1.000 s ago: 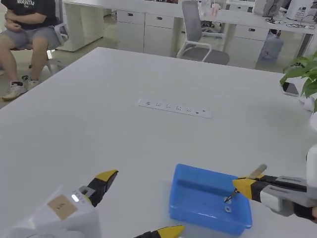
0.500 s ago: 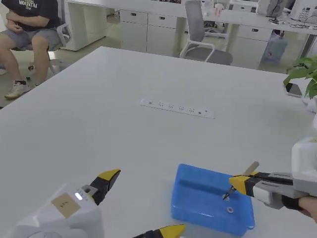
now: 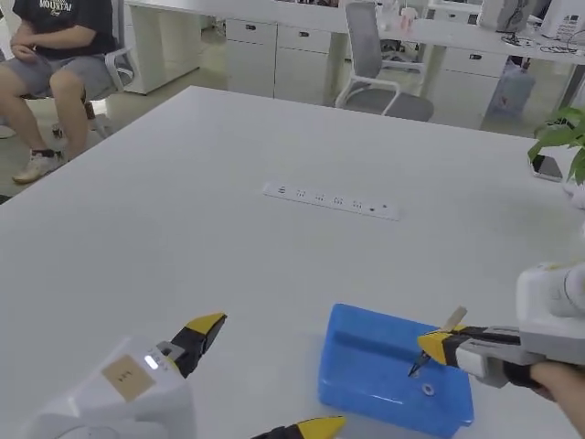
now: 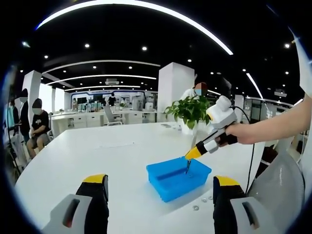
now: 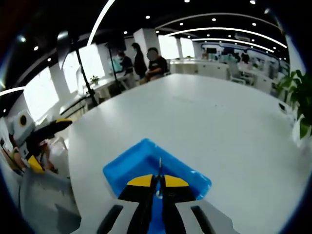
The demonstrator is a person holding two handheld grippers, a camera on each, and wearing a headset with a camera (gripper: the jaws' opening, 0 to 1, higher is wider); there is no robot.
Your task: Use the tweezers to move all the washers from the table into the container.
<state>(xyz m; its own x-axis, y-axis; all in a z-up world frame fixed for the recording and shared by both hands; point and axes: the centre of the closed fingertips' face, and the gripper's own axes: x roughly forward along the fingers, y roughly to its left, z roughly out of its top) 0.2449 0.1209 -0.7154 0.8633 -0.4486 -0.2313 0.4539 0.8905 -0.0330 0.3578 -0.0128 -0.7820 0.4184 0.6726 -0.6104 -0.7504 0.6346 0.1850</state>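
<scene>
My right gripper [image 3: 437, 345] stays clamped on the tweezers [image 3: 419, 364], whose tips hang just above the floor of the blue container [image 3: 352, 389], toward its right end. One washer [image 3: 428, 390] lies on that floor, just below the tips and apart from them, in the same spot of the container as a second ago. My hand has barely drifted in that second, and most of the shift in the head view comes from my own head moving. I judge that washer delivered and the tweezers empty, though the tips are too small to be sure. My left gripper [image 3: 260, 375] hovers left of the container with its jaws wide apart, holding nothing. In the left gripper view a few washers [image 4: 195, 208] lie on the white table [image 4: 97, 156] just in front of the container, so work remains, and those come next.
</scene>
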